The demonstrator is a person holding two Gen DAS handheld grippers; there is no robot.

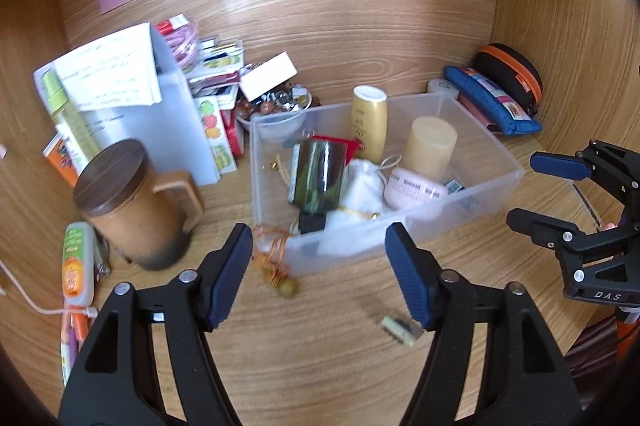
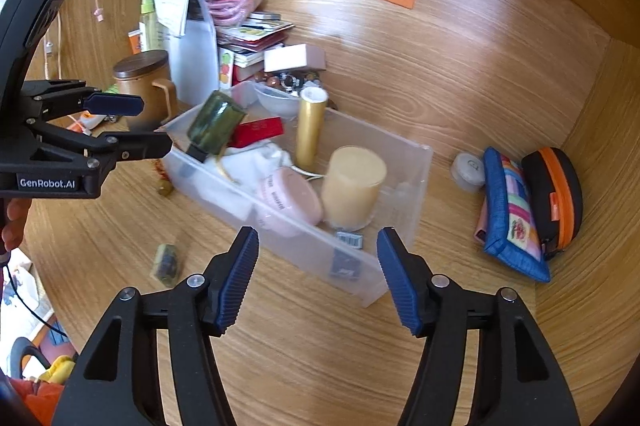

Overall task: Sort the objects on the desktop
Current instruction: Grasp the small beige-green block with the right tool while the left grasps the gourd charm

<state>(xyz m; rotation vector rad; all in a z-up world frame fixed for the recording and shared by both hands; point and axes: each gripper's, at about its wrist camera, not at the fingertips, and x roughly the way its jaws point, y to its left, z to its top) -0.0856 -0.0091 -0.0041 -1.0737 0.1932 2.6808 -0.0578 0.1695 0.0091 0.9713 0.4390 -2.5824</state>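
Observation:
A clear plastic bin (image 1: 472,214) (image 2: 280,222) stands mid-desk. It holds a dark green bottle (image 1: 318,175) (image 2: 214,123), a gold tube (image 1: 369,119) (image 2: 310,129), a cream candle (image 1: 430,145) (image 2: 352,185), a pink round case (image 1: 414,189) (image 2: 290,203), a white pouch (image 1: 362,185) and a red box (image 2: 258,131). My left gripper (image 1: 318,276) (image 2: 136,123) is open and empty, in front of the bin. My right gripper (image 2: 316,278) (image 1: 528,189) is open and empty, at the bin's right front corner.
A small olive block (image 1: 402,330) (image 2: 165,263) and a bead tassel (image 1: 276,262) lie in front of the bin. A brown lidded mug (image 1: 132,201) (image 2: 146,85), papers and packets stand left. A blue pouch (image 2: 512,218) and black-orange case (image 2: 554,193) lie right.

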